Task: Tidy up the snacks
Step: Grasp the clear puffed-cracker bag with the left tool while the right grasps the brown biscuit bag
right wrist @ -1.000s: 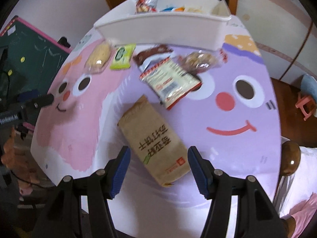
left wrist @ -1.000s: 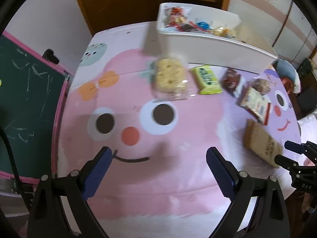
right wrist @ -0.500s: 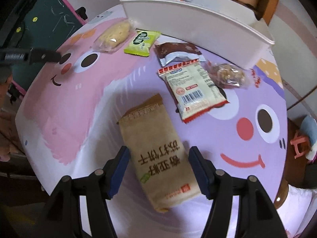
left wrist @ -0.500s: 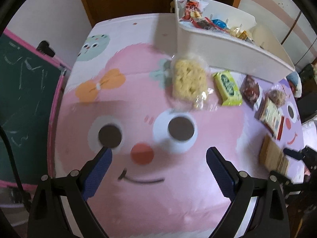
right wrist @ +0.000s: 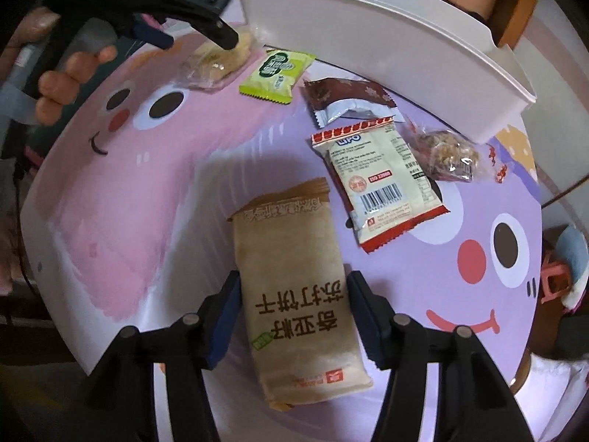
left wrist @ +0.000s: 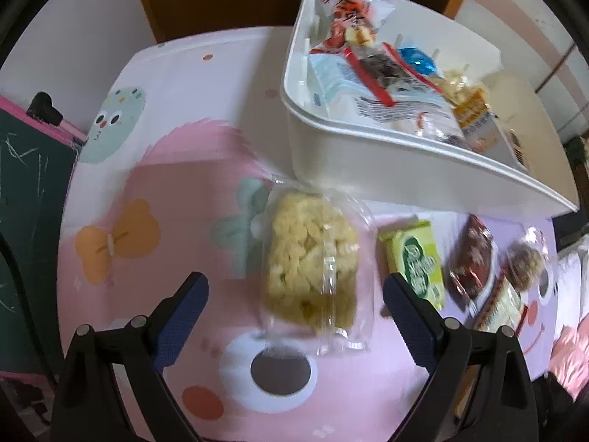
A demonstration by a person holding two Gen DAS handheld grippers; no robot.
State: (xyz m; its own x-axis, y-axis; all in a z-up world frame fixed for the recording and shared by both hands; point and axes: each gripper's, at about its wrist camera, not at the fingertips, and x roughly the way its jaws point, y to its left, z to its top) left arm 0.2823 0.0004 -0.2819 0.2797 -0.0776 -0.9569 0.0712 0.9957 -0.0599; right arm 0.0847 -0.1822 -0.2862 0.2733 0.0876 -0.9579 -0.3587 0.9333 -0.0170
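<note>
My left gripper [left wrist: 294, 309] is open, its fingers on either side of a clear-wrapped pale rice cake [left wrist: 311, 261] that lies on the table. My right gripper [right wrist: 294, 316] is open, with its blue pads flanking a tan cracker packet [right wrist: 298, 294]; I cannot tell if they touch it. The white bin [left wrist: 405, 154] holds several snack packets. The left gripper [right wrist: 206, 33] and the rice cake [right wrist: 221, 60] also show in the right wrist view, with the bin [right wrist: 386, 44] behind.
On the cartoon-face tabletop [right wrist: 129, 202] lie a green packet [right wrist: 276, 72], a brown packet [right wrist: 346, 97], a white-and-red packet [right wrist: 379, 180] and a clear nut cluster pack [right wrist: 447, 156]. A green chalkboard [left wrist: 22, 191] stands to the left. The table's front edge is close.
My left gripper moved forward and right until the rice cake sits between its open fingers. My right gripper moved forward over the tan packet, which now lies between its pads.
</note>
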